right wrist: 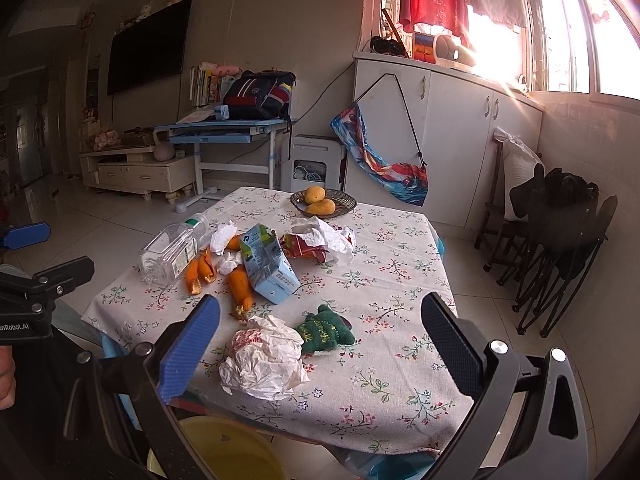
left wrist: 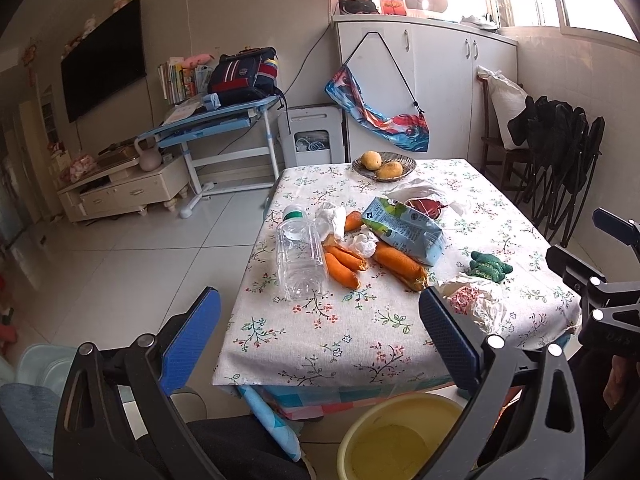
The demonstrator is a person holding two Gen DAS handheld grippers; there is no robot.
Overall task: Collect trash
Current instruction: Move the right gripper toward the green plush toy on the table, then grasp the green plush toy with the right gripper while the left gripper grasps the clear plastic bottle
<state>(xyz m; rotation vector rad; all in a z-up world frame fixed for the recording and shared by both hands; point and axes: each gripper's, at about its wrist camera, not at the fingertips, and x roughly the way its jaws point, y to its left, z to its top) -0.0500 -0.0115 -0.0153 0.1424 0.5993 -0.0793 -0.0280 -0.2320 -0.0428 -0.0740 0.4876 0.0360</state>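
Trash lies on a floral-clothed table (left wrist: 320,340) (right wrist: 400,280): an empty clear bottle (left wrist: 298,254) (right wrist: 172,250), a blue milk carton (left wrist: 404,230) (right wrist: 266,268), orange peels (left wrist: 344,266) (right wrist: 200,274), crumpled white wrappers (left wrist: 474,298) (right wrist: 264,360) and a red wrapper (left wrist: 426,206) (right wrist: 300,246). A yellow bin (left wrist: 400,436) (right wrist: 224,452) stands below the table's near edge. My left gripper (left wrist: 320,336) hangs open before that edge, holding nothing. My right gripper (right wrist: 320,344) is open above the near crumpled wrapper, apart from it.
A green knitted toy (left wrist: 490,266) (right wrist: 324,330) lies by the near wrapper. A dish with two mangoes (left wrist: 384,165) (right wrist: 323,201) sits at the far edge. Folded black chairs (right wrist: 560,248) lean at the right; a blue desk (left wrist: 216,124) and white cabinets (left wrist: 432,80) stand behind.
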